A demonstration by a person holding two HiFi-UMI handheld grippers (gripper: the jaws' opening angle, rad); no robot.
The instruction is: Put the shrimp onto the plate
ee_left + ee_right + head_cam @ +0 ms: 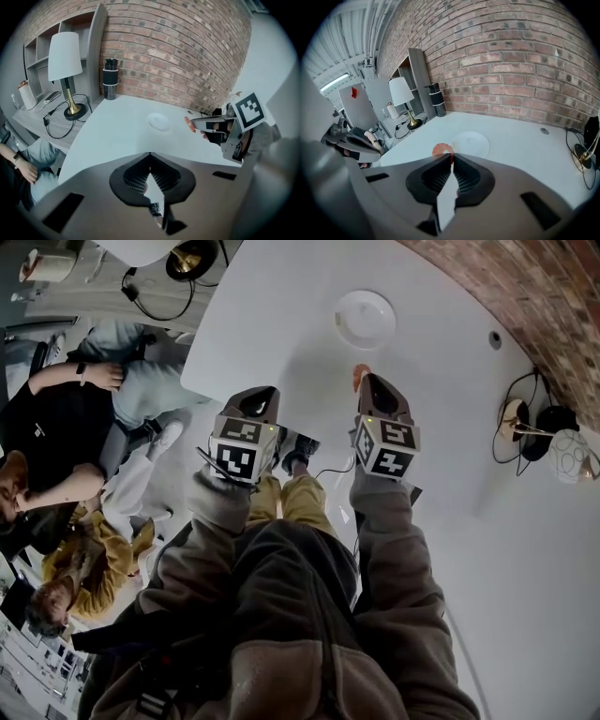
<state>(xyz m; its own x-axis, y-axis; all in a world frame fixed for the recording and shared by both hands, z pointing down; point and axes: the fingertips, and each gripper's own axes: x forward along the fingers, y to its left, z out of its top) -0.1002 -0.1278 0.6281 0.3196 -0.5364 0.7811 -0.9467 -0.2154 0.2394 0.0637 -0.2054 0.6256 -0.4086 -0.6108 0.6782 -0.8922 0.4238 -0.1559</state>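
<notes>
The right gripper (451, 158) is clenching the shrimp (441, 149) at the very tips of its jaws, the ribbed black pads pressing together on it so that only a curved part is showing above them. What is showing is an orange-pink arc, paler toward its inner curve and glossy, bending like a small crescent. From the left gripper view the same shrimp is sticking out ahead of the right gripper's jaws as a short, reddish sliver, seeming to hang above the white table (520, 136) and not to be lying on it. It is sitting just short of the plate (471, 143), near it but apart from it. The plate is a small, round, white dish with a shallow rim, lying bare on the tabletop directly ahead of the clenched jaws. The left gripper (150, 155) is holding nothing. Its jaw tips are meeting in a point, and only a diamond-shaped gap is staying open behind them. In the head view it is hovering beside the right gripper, at the table's near edge and farther from the plate. Beyond the plate a black flask (110, 78) is standing upright against the brick wall (511, 56), and a lamp (63, 56) with a white shade and a brass stem is standing on a lower desk to the left. A few seated people (56, 427) are occupying the far left of the head view.
</notes>
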